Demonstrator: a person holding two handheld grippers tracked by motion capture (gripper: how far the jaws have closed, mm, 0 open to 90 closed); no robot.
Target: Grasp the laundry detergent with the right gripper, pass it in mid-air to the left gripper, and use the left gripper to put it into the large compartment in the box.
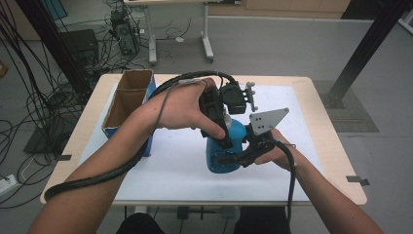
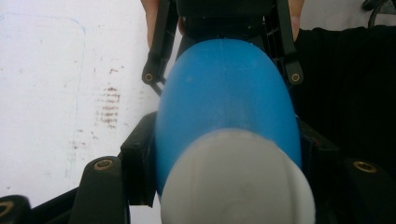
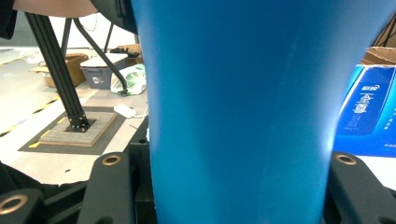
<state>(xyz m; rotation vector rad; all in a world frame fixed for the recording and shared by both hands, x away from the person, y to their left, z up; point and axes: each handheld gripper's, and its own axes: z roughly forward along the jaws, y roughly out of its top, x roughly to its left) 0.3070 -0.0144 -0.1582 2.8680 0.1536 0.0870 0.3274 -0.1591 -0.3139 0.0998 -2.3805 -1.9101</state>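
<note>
Both grippers clamp the blue bottle [image 1: 225, 148], left gripper [image 1: 217, 127] pinching near its white cap [image 2: 238, 182], right gripper [image 1: 238, 157] on the body; uneven twisting could slip it free.

A smooth blue plastic bottle [image 1: 221, 155] with a white rounded cap [image 2: 238, 184] stands upright near the middle of the table, clamped at neck and base.
</note>
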